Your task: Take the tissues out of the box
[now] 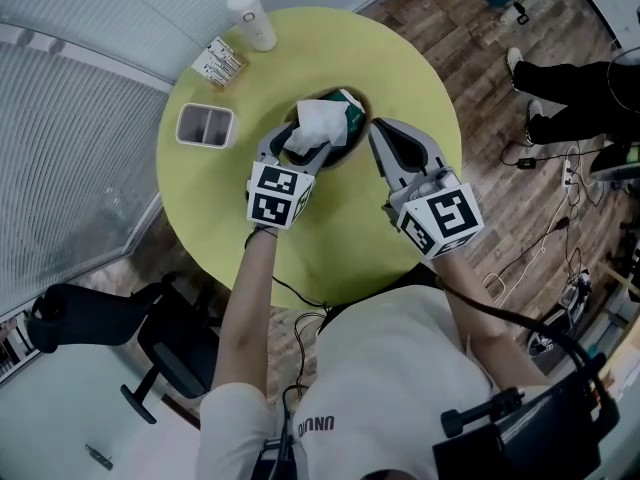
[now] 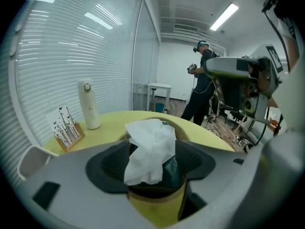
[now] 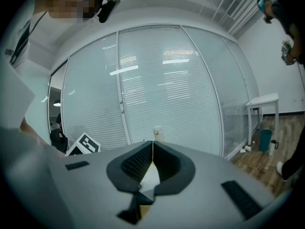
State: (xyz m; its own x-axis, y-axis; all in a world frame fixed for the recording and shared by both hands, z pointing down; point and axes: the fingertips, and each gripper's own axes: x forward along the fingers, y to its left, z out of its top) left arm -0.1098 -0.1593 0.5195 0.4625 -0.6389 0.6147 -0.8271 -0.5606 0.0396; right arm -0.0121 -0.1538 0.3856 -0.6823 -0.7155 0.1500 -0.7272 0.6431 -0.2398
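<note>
A round dark tissue box (image 1: 356, 128) stands in the middle of the yellow-green table (image 1: 310, 243). A crumpled white tissue (image 1: 318, 120) sticks up out of it above a green inner pack. My left gripper (image 1: 305, 142) is at the box from the near left, open, its jaws on either side of the tissue (image 2: 150, 151). The pads stand apart from the tissue and do not press on it. My right gripper (image 1: 376, 128) is just right of the box, its jaws shut with nothing between them; in its own view the right gripper (image 3: 152, 144) points toward the blinds.
A white bottle (image 1: 251, 18) and a small wooden stand (image 1: 219, 63) are at the table's far left edge, a white rectangular container (image 1: 205, 125) at the left. A black chair (image 1: 165, 353) and floor cables (image 1: 540, 243) surround the table. A person (image 2: 202, 78) stands beyond it.
</note>
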